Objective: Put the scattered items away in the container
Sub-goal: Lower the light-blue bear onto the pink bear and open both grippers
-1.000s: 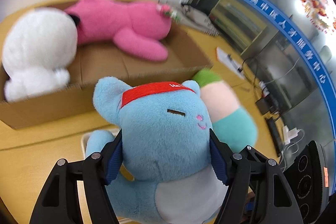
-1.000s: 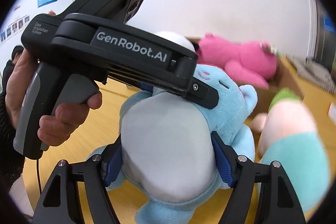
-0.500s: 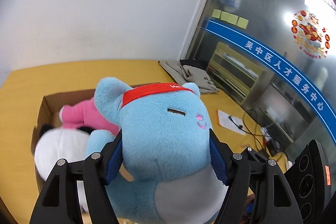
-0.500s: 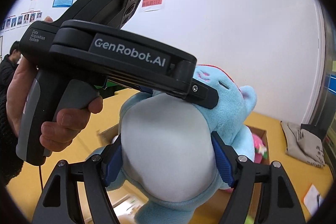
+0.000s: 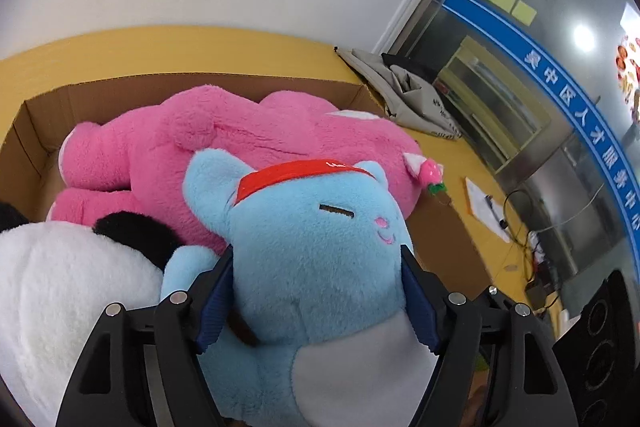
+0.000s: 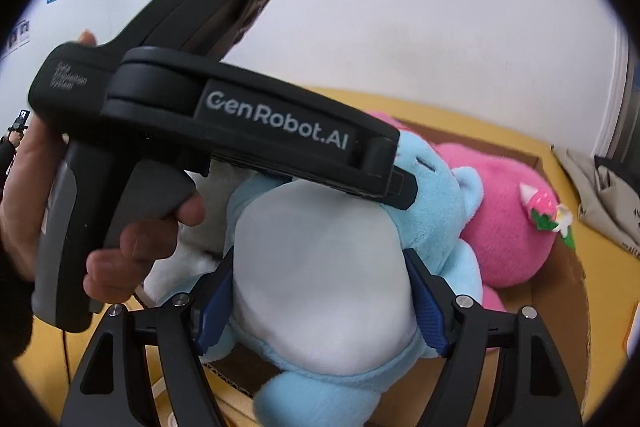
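Blue plush toy (image 5: 320,251) clamped by both grippers above the open cardboard box (image 5: 72,99).

The toy is light blue with a red headband, a stitched closed eye, a pink mouth and a pale grey belly panel. The left gripper (image 5: 316,303) pinches its head between blue ribbed pads; its jaws are easing apart, pads pressing the fur. The right gripper (image 6: 320,303) pinches the belly, pads sunk into the fabric. The person's hand (image 6: 132,247) grips the left tool's handle. The toy hangs over the box, touching the pink plush (image 5: 224,143) and beside the white plush (image 5: 60,299) with a black ear, both lying inside. The box rests on a yellow table (image 5: 160,47) against a white wall. A folded grey cloth (image 5: 408,95), papers and cables lie to the right, before a glass partition with a blue band.
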`<state>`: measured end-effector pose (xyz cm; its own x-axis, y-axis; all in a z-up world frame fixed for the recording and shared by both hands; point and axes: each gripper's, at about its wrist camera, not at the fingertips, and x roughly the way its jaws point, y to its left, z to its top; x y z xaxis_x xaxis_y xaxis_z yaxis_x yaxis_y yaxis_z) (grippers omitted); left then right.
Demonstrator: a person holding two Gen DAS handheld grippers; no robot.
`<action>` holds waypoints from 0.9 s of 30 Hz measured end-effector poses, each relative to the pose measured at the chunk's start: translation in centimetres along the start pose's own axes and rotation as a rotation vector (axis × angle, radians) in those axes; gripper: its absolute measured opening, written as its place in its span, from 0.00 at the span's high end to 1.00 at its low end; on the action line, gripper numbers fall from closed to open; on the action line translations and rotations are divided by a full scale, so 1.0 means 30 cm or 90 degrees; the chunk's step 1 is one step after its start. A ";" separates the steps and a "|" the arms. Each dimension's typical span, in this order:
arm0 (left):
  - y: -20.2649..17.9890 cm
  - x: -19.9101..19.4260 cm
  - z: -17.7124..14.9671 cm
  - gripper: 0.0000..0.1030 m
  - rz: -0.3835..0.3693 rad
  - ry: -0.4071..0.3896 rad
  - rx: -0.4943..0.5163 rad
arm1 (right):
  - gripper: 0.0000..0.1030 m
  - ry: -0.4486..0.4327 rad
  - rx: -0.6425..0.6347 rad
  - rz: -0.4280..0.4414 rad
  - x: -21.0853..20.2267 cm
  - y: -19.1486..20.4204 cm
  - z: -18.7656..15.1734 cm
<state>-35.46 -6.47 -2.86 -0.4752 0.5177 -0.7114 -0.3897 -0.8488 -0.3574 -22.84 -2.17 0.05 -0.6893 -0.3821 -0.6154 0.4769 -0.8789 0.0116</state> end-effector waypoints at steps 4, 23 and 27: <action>-0.036 0.054 -0.023 0.20 0.048 0.029 0.043 | 0.23 0.055 0.008 -0.008 0.055 0.009 -0.029; -0.244 -0.521 -0.227 0.00 0.174 -0.177 0.038 | 0.01 -0.021 0.200 -0.030 -0.338 0.007 -0.048; -0.307 -0.606 -0.330 0.00 0.244 -0.190 0.037 | 0.01 -0.037 0.169 -0.110 -0.436 -0.010 -0.048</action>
<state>-15.42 -9.13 7.38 -0.7947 0.1850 -0.5781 -0.1821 -0.9812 -0.0636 -13.17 3.52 6.96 -0.7814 -0.2289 -0.5806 0.1958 -0.9732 0.1202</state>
